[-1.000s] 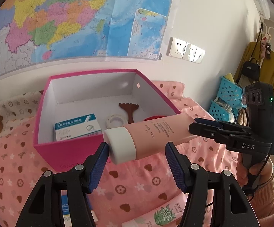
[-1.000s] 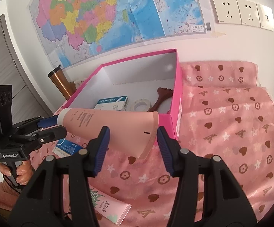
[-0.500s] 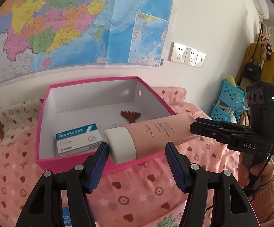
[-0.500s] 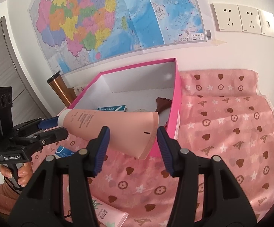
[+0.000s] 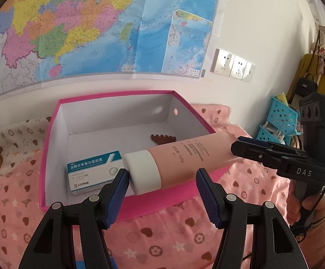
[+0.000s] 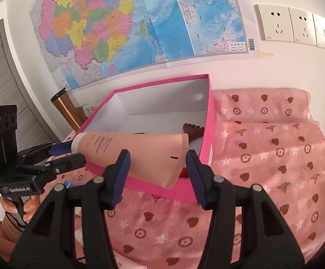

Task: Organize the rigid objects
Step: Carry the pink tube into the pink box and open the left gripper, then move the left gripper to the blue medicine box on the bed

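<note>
Both hand-held grippers carry one pink tube [image 5: 185,157] between them. My left hand-held gripper [image 5: 162,186] has its blue pads partly open around the white cap [image 5: 143,172]; the left pad touches the cap, while the right pad stands clear of the tube's side, so I cannot tell how firmly it holds. My right hand-held gripper [image 6: 158,170] is about half open with the flat crimped tail of the tube [image 6: 162,157] between its pads, both pads against the tail's edges.

From the left wrist view the tube's long axis runs almost level from the cap at lower left to the tail at upper right, where the right hand-held gripper [image 5: 247,148] meets it. It hangs in the air above the near rim of the pink box [image 5: 126,206], crossing over the box's front right corner.

Inside the box, a white and blue carton [image 5: 90,174] lies near the front left corner, just behind the cap, and a brown wooden comb [image 5: 163,138] lies toward the right wall, partly hidden by the tube. The box sits on a pink cloth [image 6: 263,179] with hearts and stars that covers the surface. A map [image 5: 72,27] hangs on the wall behind.
</note>
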`<move>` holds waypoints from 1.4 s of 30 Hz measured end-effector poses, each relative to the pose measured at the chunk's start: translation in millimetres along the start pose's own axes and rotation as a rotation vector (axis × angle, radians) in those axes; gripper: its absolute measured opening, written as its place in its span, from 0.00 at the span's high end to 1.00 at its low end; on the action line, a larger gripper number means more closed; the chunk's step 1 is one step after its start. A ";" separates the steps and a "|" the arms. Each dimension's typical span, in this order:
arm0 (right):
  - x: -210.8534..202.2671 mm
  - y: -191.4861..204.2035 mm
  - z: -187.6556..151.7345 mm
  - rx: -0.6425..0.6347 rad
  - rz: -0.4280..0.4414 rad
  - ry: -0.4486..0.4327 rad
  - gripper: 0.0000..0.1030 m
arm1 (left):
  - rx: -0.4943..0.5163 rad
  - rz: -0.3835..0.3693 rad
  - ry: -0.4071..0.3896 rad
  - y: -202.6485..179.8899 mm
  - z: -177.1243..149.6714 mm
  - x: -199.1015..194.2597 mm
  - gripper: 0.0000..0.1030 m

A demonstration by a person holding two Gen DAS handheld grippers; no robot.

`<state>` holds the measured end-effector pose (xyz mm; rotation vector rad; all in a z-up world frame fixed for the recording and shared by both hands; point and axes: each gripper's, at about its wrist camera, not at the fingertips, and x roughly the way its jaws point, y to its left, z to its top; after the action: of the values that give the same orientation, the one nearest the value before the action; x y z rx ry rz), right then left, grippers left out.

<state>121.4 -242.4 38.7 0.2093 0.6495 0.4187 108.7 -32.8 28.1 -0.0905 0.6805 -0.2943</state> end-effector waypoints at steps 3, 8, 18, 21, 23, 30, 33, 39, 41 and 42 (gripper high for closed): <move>5.2 -0.4 4.4 -0.008 -0.011 0.003 0.47 | -0.013 -0.005 0.008 5.0 1.9 6.2 0.39; 16.7 -1.4 9.1 -0.018 -0.026 0.021 0.47 | -0.051 -0.016 0.030 16.9 3.7 18.5 0.39; 39.7 -1.9 12.6 -0.049 -0.071 0.067 0.47 | -0.112 -0.046 0.088 35.5 6.8 42.8 0.39; 44.1 -1.8 13.1 -0.056 -0.085 0.078 0.47 | -0.119 -0.048 0.105 38.5 6.7 49.2 0.39; 46.3 -1.7 13.2 -0.059 -0.095 0.083 0.47 | -0.122 -0.052 0.117 40.0 6.5 53.6 0.39; 49.6 -2.7 14.9 -0.063 -0.123 0.079 0.47 | -0.110 -0.049 0.150 41.1 9.2 66.4 0.39; 48.8 -2.3 14.7 -0.067 -0.129 0.071 0.47 | -0.099 -0.050 0.163 40.9 9.6 71.1 0.39; 41.7 -0.1 14.9 -0.067 -0.156 0.041 0.47 | -0.079 -0.076 0.172 37.3 9.5 74.2 0.39; 39.3 -0.3 14.4 -0.064 -0.155 0.037 0.47 | -0.079 -0.081 0.166 38.0 9.0 72.3 0.39; 37.9 -0.4 13.6 -0.063 -0.156 0.035 0.47 | -0.075 -0.082 0.160 37.8 8.7 70.9 0.39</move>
<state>157.2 -226.9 28.7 0.0906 0.6805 0.2932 175.5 -17.9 -14.9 -0.1677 0.8477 -0.3578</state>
